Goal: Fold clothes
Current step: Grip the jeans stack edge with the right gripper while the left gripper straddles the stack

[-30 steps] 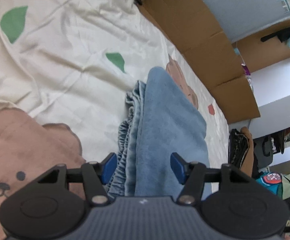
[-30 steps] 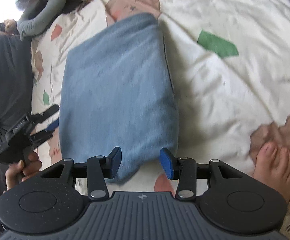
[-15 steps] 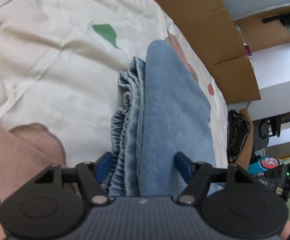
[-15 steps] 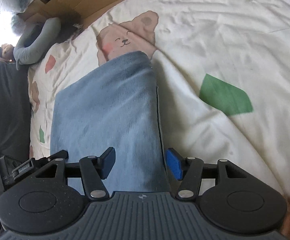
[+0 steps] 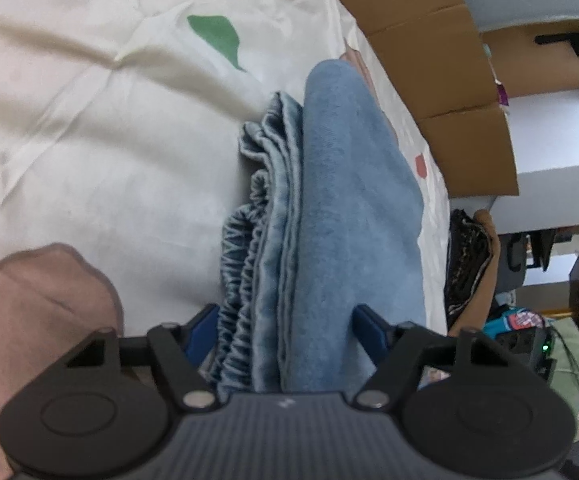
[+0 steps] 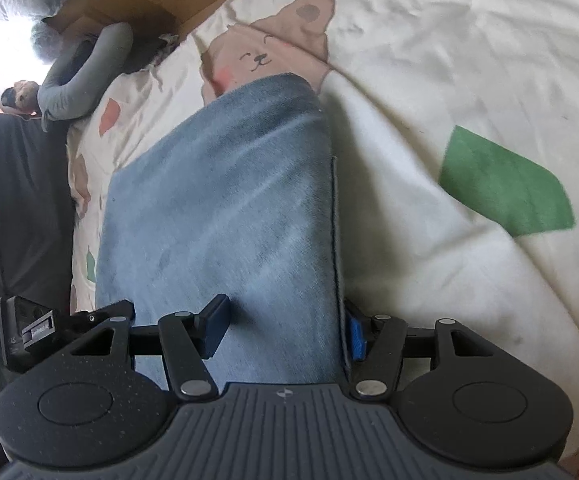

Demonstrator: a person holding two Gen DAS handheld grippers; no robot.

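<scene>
While both cameras look along the same folded blue garment (image 5: 353, 208), they give you pretty different reads of it. Your left wrist view catches the stack edge-on in the middle of the frame: a smooth, plush top layer on the right and, on its left side, a bunch of thinner layers with a gathered, ruffled elastic edge (image 5: 245, 264). None of that ruffle shows in your right wrist view, where the garment (image 6: 225, 216) is a broad smooth slab running from the bottom centre up toward a printed bear (image 6: 265, 52) on the cream bedsheet (image 6: 469, 60). That view also picks up your left gripper (image 6: 61, 324) poking in at the lower left, plus a grey neck pillow (image 6: 85, 76) in the upper left. The left view instead shows cardboard (image 5: 441, 60) along the upper right and room clutter at the right edge.

Your left gripper (image 5: 285, 328) has its blue pads spread wide on either side of the fold's near end, ruffled edge by the left pad, plush layer by the right; I can't tell if the pads actually press the cloth. Your right gripper (image 6: 285, 332) is closing, with the garment's right-hand edge between its pads; the left pad sits on top of the fabric and the right pad is right at the seam.

The garment lies flat on the bedsheet (image 5: 89, 120).
</scene>
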